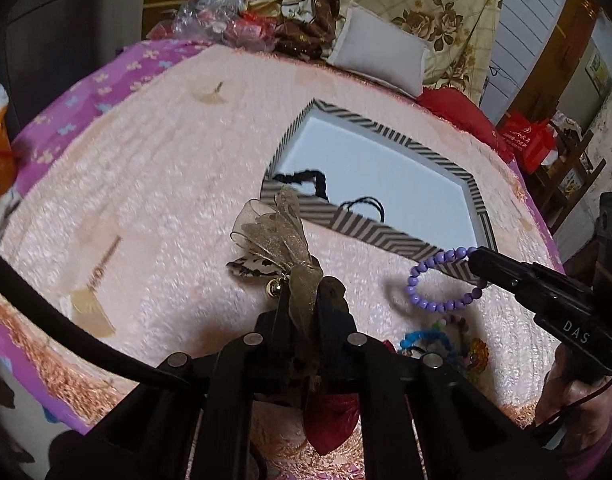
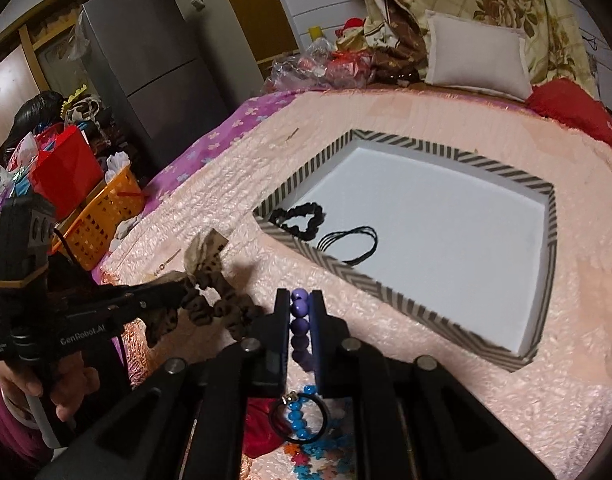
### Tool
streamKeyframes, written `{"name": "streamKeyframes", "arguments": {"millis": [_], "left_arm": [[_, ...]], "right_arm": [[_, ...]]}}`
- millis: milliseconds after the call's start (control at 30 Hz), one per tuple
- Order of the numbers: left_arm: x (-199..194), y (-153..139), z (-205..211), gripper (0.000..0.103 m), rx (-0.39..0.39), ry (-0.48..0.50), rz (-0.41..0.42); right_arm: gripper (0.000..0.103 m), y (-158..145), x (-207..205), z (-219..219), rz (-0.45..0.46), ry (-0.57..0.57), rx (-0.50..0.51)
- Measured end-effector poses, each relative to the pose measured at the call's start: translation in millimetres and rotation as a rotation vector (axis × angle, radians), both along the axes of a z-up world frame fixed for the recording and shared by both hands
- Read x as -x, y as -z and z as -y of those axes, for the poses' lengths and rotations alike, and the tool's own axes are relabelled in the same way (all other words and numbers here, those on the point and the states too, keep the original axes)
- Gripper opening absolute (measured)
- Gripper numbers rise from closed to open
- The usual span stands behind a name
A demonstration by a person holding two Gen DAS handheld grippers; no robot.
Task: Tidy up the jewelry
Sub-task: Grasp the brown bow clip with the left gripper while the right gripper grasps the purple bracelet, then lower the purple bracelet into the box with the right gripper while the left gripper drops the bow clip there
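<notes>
My left gripper (image 1: 306,292) is shut on a leopard-print hair tie with a sheer gold bow (image 1: 278,236) and a small bell, held above the pink bedspread; it also shows in the right wrist view (image 2: 210,280). My right gripper (image 2: 300,300) is shut on a purple bead bracelet (image 2: 299,320), which hangs from its tip in the left wrist view (image 1: 438,280). A shallow white box with a striped rim (image 2: 390,296) lies ahead, holding a black scrunchie (image 2: 300,220) and a black cord hair tie (image 2: 350,242).
More jewelry lies near me on the bedspread: blue beads and a black ring tie (image 2: 300,420), colourful pieces (image 1: 446,340), a red item (image 1: 330,420). An orange basket (image 2: 102,216) and red bag (image 2: 66,168) stand left of the bed. Pillows (image 2: 478,56) lie at the back.
</notes>
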State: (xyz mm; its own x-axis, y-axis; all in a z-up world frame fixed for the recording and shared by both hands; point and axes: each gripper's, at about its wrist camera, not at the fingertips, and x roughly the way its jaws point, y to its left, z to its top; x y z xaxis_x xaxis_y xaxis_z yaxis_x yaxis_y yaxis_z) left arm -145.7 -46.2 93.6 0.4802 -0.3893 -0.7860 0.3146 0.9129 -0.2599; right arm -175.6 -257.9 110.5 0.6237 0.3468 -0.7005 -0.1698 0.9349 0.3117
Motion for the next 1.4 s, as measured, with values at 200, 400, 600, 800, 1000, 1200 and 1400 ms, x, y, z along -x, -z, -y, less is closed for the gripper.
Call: {"name": "streamKeyframes", "arguments": {"millis": [200,400,600,800,1000,1200,1400], "left_arm": [[-6.8,-13.7,5.1,0.0,-0.037,-0.009,0.044],[-15.0,-29.3,10.4,0.0,-0.05,-0.008,0.09],[-31.0,-38.8,15.2,0.0,-0.063,-0.015,0.116],[-44.0,-42.0,23.9,0.0,-0.077,-0.017,0.129],[-60.1,-41.0,34.8,0.0,-0.094,-0.017,0.133],[-75.1,-41.1,41.7,0.0,-0.085,-0.019,0.124],[-97.0,-46.0,53.7,0.0,-0.044,-0.002,0.124]], "right_arm": [[0.009,-10.3,-0.1,2.3,0.017,0.001,0.015],[0.009,-17.3,-3.0,4.7,0.025,0.003,0.024],[0.009,-23.7,-9.8,7.5,0.036,0.005,0.052],[0.009,-25.5,-22.7,14.1,0.032,0.017,0.06],[0.009,-25.7,-36.8,21.9,0.026,0.03,0.062],[0.009,-22.8,-49.0,27.7,0.015,0.041,0.061],[0.009,-16.4,-71.8,31.8,-0.006,0.049,0.036]]}}
